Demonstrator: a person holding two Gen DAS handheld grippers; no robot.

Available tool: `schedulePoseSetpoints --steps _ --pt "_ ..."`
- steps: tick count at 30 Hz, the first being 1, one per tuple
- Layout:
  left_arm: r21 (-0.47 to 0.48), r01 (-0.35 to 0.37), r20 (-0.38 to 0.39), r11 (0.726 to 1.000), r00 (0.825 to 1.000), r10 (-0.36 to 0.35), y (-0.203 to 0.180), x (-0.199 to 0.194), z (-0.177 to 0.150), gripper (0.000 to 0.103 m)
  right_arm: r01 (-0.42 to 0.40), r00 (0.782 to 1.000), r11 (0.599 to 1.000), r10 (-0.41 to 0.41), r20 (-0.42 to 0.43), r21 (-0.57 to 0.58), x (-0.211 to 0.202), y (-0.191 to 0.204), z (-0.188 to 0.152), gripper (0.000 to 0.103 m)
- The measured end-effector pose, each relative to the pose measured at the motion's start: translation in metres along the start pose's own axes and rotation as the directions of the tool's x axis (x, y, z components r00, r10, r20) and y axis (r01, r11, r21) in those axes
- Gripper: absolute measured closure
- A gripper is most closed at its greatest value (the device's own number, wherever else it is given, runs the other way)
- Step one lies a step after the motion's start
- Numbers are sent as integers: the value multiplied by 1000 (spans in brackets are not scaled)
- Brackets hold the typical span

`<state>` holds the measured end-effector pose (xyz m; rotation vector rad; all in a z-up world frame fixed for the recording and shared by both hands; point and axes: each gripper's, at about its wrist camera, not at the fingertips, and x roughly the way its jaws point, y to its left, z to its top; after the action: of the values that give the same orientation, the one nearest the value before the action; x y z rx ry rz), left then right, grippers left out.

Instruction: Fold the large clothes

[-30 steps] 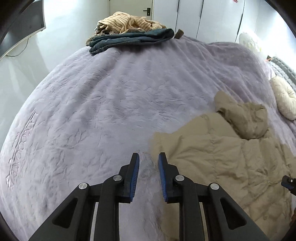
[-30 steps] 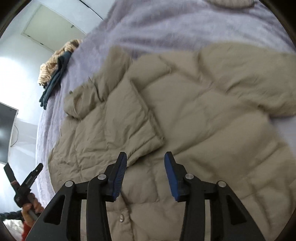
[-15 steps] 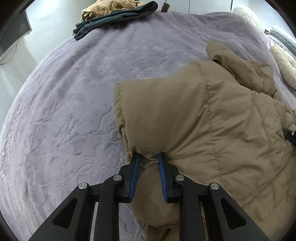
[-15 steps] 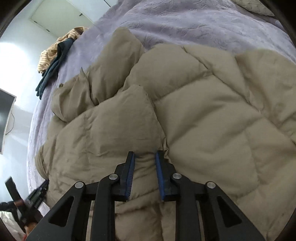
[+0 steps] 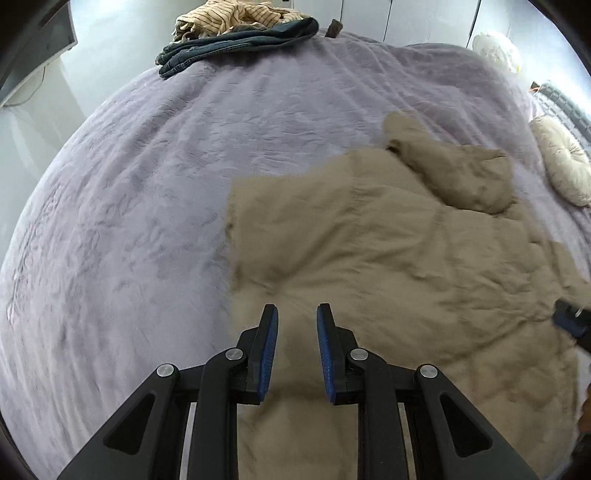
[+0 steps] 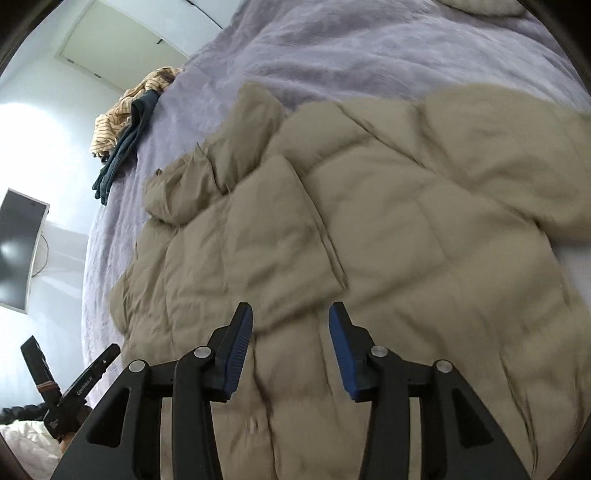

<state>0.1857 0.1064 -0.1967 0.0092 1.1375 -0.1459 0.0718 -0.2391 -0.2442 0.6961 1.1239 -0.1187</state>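
A large tan quilted puffer jacket point(image 5: 399, 251) lies spread on the purple bed cover point(image 5: 147, 192); it fills most of the right wrist view point(image 6: 388, 229). My left gripper point(image 5: 296, 314) is open and empty, just above the jacket's near left edge. My right gripper point(image 6: 291, 317) is open and empty, just above a folded-over panel of the jacket point(image 6: 273, 236). The jacket's hood point(image 5: 454, 170) lies bunched at the far side. The left gripper also shows at the lower left of the right wrist view point(image 6: 70, 373).
A pile of dark blue and striped tan clothes point(image 5: 236, 33) sits at the far edge of the bed. A round cream cushion point(image 5: 565, 162) lies at the right. A dark monitor point(image 6: 18, 251) hangs on the wall to the left.
Both grippers were shut on jacket fabric half a second ago; both have let go and opened. The lifted jacket edge has dropped flat on the bed.
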Motion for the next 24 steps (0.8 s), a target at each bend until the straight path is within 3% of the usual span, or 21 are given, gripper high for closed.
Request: schedulePoseSetpoints --steps 7,8,9,10,11,18,24 --pt "-19 101 -49 995 994 -102 -48 -24 -29 79 1 999 998 1 -46 61 -26 -24 -43 51" --pt "-11 110 -55 994 992 -111 -56 -27 -34 67 1 999 997 3 -48 74 -30 -28 -48 51" --pt "-6 113 -65 994 991 -113 -63 -30 -38 48 -1 999 996 6 -51 88 -35 -34 -53 50" --pt "-11 111 -68 994 991 -112 -69 -33 -42 10 -2 998 995 7 -54 97 -37 -37 -56 49" --pt "-23 117 -53 993 992 -118 -74 -38 -47 4 -7 998 994 14 -60 112 -41 -42 -61 49" --pt "35 137 -81 990 988 -134 -114 -42 -64 3 -23 998 985 32 -50 172 -61 -73 -73 45" --pt "74 143 -72 987 988 -138 -147 -44 -66 1 -31 1000 970 30 6 242 -88 -120 -63 21"
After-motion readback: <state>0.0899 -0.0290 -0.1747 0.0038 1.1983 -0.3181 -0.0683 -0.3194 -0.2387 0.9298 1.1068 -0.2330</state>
